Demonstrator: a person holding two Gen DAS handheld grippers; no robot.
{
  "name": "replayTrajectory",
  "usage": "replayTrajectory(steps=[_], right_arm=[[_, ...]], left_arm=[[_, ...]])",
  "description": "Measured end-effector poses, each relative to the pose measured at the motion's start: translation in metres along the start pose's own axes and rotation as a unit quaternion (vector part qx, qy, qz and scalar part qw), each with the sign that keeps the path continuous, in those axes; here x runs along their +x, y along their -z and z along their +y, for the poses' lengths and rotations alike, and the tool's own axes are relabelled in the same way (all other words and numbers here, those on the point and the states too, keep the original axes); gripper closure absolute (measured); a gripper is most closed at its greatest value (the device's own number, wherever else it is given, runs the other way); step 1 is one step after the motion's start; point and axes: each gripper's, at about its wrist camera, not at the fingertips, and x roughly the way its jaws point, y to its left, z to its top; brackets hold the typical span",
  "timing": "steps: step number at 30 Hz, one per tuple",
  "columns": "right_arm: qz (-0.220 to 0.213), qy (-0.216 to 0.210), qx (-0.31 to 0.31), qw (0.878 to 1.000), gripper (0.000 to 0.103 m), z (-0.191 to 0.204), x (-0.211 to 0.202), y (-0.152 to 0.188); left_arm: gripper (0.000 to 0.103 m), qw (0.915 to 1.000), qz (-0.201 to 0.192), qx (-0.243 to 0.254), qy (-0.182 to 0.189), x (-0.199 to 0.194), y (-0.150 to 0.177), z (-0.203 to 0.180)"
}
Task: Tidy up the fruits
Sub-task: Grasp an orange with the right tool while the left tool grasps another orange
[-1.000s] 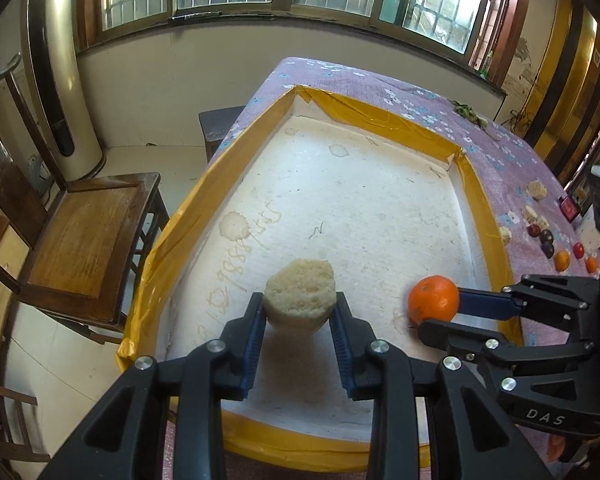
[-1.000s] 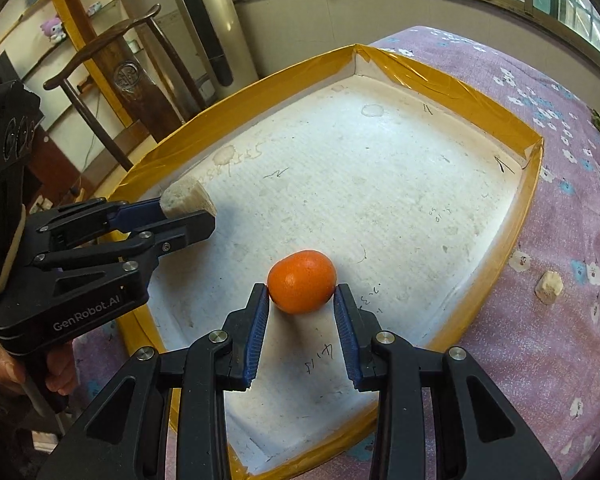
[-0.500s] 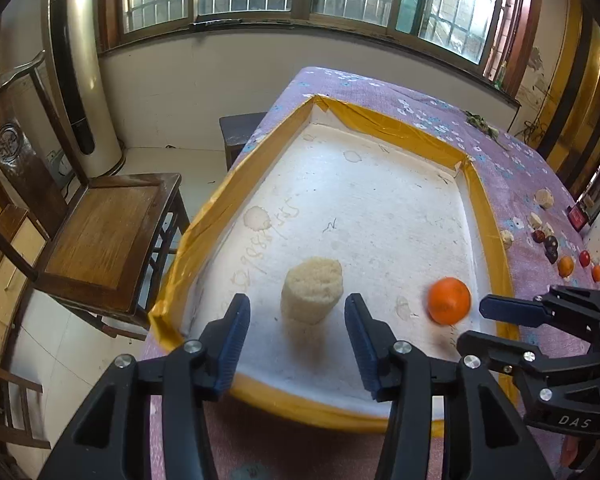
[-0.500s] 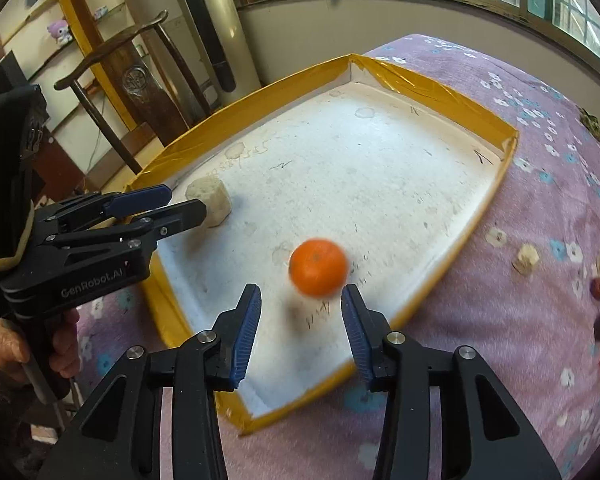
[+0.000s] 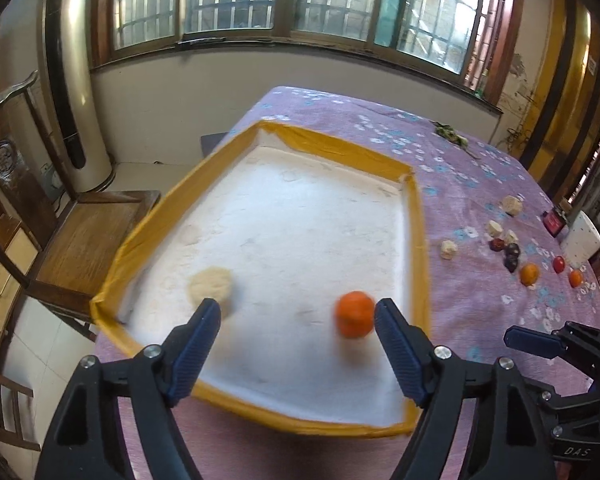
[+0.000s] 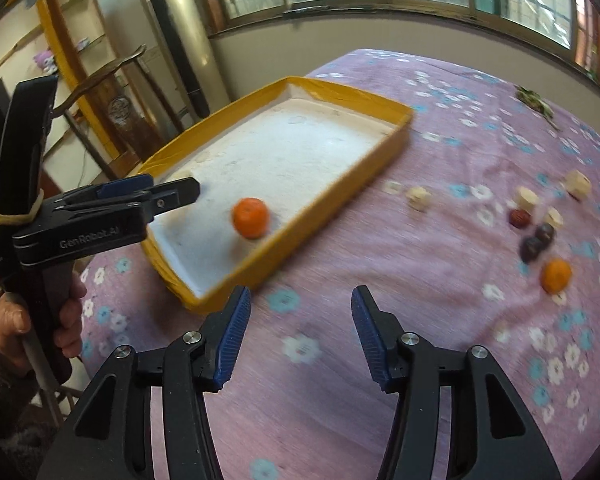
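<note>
A yellow-rimmed tray (image 5: 340,152) with a white floor holds a pale round fruit piece (image 5: 210,288) and an orange (image 5: 354,314). My left gripper (image 5: 296,320) hangs over the tray's near edge. Its jaws are opening and nothing is between them; both fruits lie beyond the fingertips. My right gripper (image 6: 300,308) is over the purple tablecloth just outside the tray (image 6: 340,92). Its jaws are opening on nothing, and the orange (image 6: 251,218) rests inside the tray. In the right wrist view a hand (image 6: 12,320) holds the left gripper (image 6: 172,190).
To the right of the tray, loose fruit lies on the cloth: a small orange (image 6: 556,276), dark plums (image 6: 534,246), pale chunks (image 6: 418,199) and a red fruit (image 5: 558,264). A wooden chair (image 5: 84,240) stands left of the table. Windows run along the far wall.
The left gripper let go of the pale piece and the right let go of the orange. Both drew back from the tray with jaws widening, the right one ending over the cloth.
</note>
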Motion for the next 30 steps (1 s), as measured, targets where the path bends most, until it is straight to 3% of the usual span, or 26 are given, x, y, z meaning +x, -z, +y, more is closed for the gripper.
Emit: replayTrajectory(steps=[3,12,23,26,30], right_arm=[[-0.011,0.017,0.034,0.999,0.044,-0.031,-0.017,0.012],[-0.039,0.073,0.125,0.989,0.043,-0.126,-0.066,0.043],[-0.064,0.203,0.210,0.954,0.043,-0.293,-0.124,0.083],[-0.057,0.209,0.226,0.950,0.043,-0.326,-0.122,0.084],[-0.036,0.192,0.226,0.954,0.043,-0.353,-0.102,0.079]], left_arm=[[0.018,0.9997,0.003,0.021,0.014,0.003,-0.002,-0.030],[0.013,0.9939,0.031,0.088,0.058,0.017,0.004,-0.127],[0.013,0.9820,0.061,0.156,0.086,0.030,0.008,-0.227],[0.013,0.9806,0.071,0.161,0.087,0.037,0.008,-0.244],[0.013,0.9806,0.085,0.156,0.084,0.050,0.006,-0.261]])
